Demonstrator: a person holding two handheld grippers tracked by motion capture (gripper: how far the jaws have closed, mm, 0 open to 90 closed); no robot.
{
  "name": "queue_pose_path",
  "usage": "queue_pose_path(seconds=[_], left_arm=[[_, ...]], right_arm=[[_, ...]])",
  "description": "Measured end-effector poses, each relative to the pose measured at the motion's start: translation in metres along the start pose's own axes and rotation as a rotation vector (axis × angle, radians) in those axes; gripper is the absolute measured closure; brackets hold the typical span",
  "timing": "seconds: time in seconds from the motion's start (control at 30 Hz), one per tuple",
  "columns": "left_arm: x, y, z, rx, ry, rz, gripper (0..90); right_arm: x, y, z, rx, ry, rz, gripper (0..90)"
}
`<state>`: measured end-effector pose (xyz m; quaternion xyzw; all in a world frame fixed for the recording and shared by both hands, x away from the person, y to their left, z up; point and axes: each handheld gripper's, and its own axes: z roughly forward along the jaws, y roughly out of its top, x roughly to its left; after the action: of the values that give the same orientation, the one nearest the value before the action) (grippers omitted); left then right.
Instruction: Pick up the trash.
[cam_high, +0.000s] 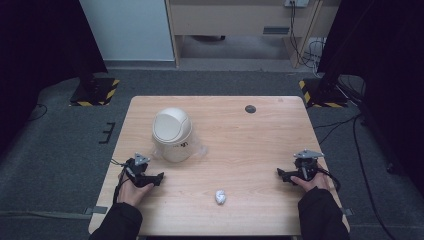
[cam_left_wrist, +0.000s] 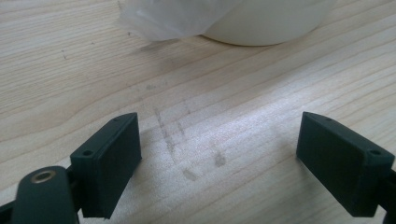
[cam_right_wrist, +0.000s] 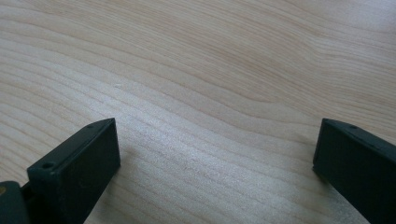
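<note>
A small white bin with a domed swing lid (cam_high: 171, 134) stands on the left half of the wooden table (cam_high: 235, 130), with a clear plastic liner (cam_high: 200, 149) sticking out at its base. A crumpled white paper ball (cam_high: 220, 196) lies near the front edge, between my hands. My left gripper (cam_high: 159, 178) rests on the table just in front of the bin, open and empty. In the left gripper view (cam_left_wrist: 218, 154) the bin's base (cam_left_wrist: 266, 23) and liner (cam_left_wrist: 168, 18) lie beyond the jaws. My right gripper (cam_high: 281, 173) rests at the table's right side, open over bare wood (cam_right_wrist: 217, 158).
A dark round cable hole (cam_high: 250, 109) sits near the table's far edge. Beyond the table are grey floor, stand bases with yellow-black tape (cam_high: 95, 92), and cables at the right (cam_high: 350, 130).
</note>
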<state>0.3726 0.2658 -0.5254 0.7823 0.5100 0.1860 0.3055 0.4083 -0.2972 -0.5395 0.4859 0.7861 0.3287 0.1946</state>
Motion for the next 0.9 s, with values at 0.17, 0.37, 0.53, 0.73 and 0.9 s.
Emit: queue_pose_path(seconds=[0.17, 0.37, 0.53, 0.73, 0.9], left_arm=[[-0.001, 0.004, -0.008, -0.042, -0.003, -0.007, 13.9], [-0.005, 0.008, -0.019, -0.098, 0.003, -0.023, 14.0], [-0.007, 0.011, -0.028, -0.130, 0.009, -0.043, 14.9], [-0.003, 0.011, -0.039, -0.169, 0.014, -0.060, 15.0], [0.001, 0.011, -0.047, -0.211, 0.015, -0.079, 15.1]], right_arm=[[0.000, 0.000, 0.000, 0.000, 0.001, -0.002, 0.8], [0.001, -0.001, -0.001, 0.001, -0.001, -0.002, 0.7], [0.001, 0.000, -0.001, 0.002, -0.001, -0.005, 0.7], [0.001, 0.000, -0.001, 0.001, 0.000, -0.004, 0.7], [0.002, -0.001, 0.000, -0.001, -0.002, -0.005, 0.7]])
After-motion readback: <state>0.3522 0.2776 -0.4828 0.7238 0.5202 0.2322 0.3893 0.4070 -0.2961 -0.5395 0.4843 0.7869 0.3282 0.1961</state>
